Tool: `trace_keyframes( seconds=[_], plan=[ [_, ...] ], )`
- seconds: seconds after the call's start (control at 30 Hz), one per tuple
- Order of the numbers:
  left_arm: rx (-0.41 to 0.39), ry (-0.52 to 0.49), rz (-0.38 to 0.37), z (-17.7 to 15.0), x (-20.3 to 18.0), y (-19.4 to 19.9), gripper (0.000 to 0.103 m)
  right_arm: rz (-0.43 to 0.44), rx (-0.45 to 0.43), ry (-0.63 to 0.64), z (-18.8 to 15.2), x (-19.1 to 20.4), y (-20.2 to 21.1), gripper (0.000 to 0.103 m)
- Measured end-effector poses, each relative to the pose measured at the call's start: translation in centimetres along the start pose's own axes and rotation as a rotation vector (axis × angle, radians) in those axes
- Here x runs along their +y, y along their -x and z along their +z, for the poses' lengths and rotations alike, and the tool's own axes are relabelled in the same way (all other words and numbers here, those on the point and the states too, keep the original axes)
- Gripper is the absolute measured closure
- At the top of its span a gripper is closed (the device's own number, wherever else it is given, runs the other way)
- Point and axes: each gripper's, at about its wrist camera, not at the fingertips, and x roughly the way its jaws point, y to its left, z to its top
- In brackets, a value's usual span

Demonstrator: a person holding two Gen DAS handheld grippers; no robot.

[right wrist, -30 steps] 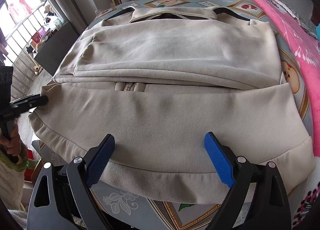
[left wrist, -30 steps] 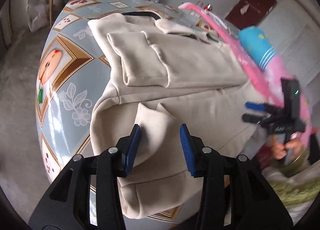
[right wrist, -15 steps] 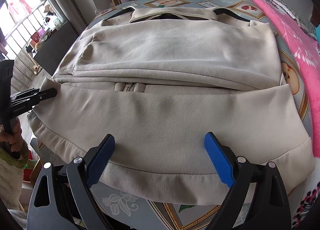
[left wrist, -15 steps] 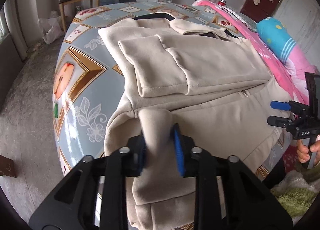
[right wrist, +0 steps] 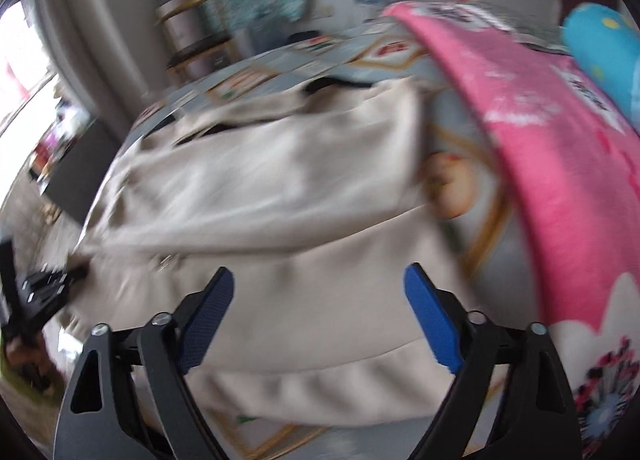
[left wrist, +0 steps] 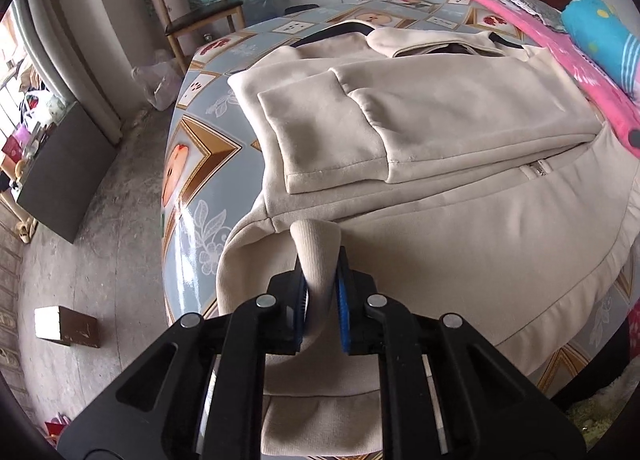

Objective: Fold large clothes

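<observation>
Beige jacket point(left wrist: 460, 132) spread on the patterned desk point(left wrist: 200, 164), partly folded already.

Left gripper point(left wrist: 322, 300) has its blue fingers point(left wrist: 343, 308) pinched tight on a bunched bit of the jacket's hem at the near edge. Right gripper point(right wrist: 318, 318) is wide open over the hem with nothing in it, and that view's pretty blurry. Pink blanket point(right wrist: 560, 164) lies along the right side.

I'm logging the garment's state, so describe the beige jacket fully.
The jacket is beige, soft and fleece-like, with a zipper, dark-lined collar and ribbed hem. It lies on the patterned table, sleeves folded across the body, hem hanging over the near edge. The left gripper pinches a raised fold at its corner; the right gripper hovers open above it.
</observation>
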Motion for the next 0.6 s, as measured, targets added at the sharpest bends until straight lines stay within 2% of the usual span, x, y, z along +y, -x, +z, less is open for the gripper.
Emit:
trace_keyframes(
  seconds=[0.1,0.3,0.5,0.6],
  plan=[
    [0.003,0.009,-0.008,0.0,0.2,0.0,0.091,-0.039,0.003,-0.037,1.1,-2.1,-0.8,0.029],
    [0.003,0.006,-0.005,0.0,0.1,-0.1,0.091,-0.006,0.062,-0.075,1.5,-3.9,-2.9,0.03],
    [0.007,0.0,0.0,0.0,0.1,-0.3,0.091,0.099,0.123,-0.088,0.2,-4.1,-3.0,0.034],
    [0.004,-0.003,0.002,0.0,0.0,-0.2,0.091,0.179,0.142,-0.121,0.1,-5.0,-2.6,0.034]
  ],
)
